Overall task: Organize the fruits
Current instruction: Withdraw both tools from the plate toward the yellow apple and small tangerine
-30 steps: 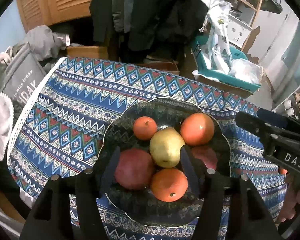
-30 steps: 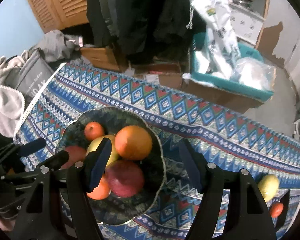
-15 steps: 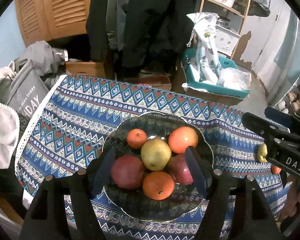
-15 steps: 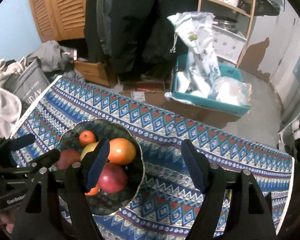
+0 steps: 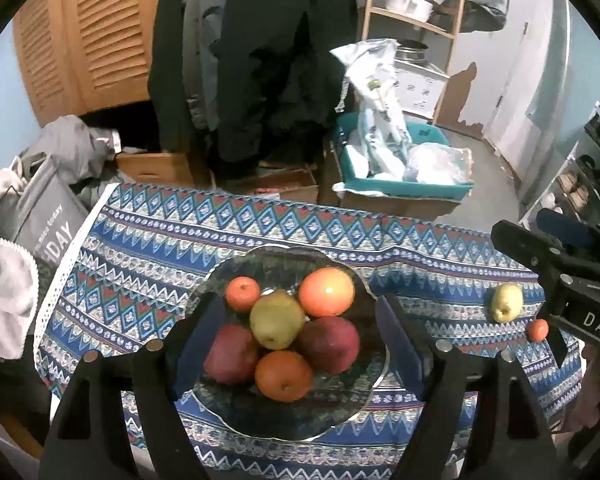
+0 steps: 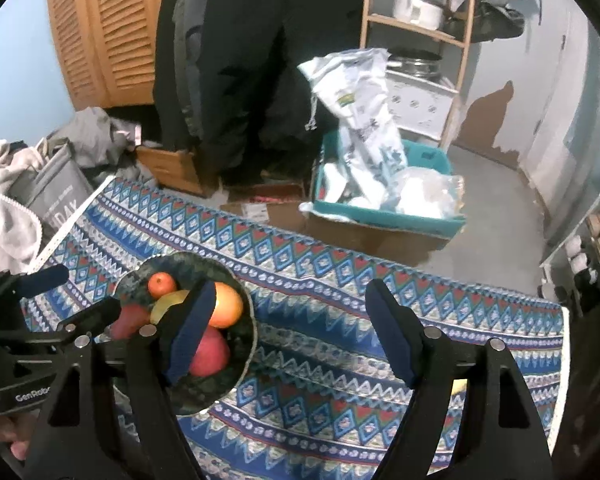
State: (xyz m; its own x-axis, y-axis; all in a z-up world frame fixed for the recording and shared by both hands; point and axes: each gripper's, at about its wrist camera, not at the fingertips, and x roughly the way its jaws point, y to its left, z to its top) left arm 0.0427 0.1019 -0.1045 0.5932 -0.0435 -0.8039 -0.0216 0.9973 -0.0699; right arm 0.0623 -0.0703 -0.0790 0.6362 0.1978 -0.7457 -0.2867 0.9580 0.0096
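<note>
A dark patterned plate (image 5: 228, 412) on the blue patterned tablecloth (image 5: 148, 264) holds several fruits: a yellow pear (image 5: 277, 320), a large orange (image 5: 326, 292), two red apples (image 5: 230, 354), a small tangerine (image 5: 242, 294) and an orange (image 5: 284, 376). My left gripper (image 5: 292, 344) is open and empty, above and in front of the plate. A loose yellow-green fruit (image 5: 507, 302) and a small orange fruit (image 5: 537, 329) lie on the cloth at the right. My right gripper (image 6: 296, 336) is open and empty, right of the plate (image 6: 236, 376).
Behind the table stand a teal bin (image 5: 404, 188) with plastic bags, cardboard boxes (image 5: 156, 166), hanging dark coats (image 5: 260, 60) and a wooden shelf (image 5: 412, 16). A grey bag (image 5: 48, 220) and white cloth (image 5: 4, 292) sit past the table's left edge.
Both grippers have pulled back and up from the plate, so the plate looks smaller and the far room shows more. The loose fruits at the right have come into the left wrist view.
</note>
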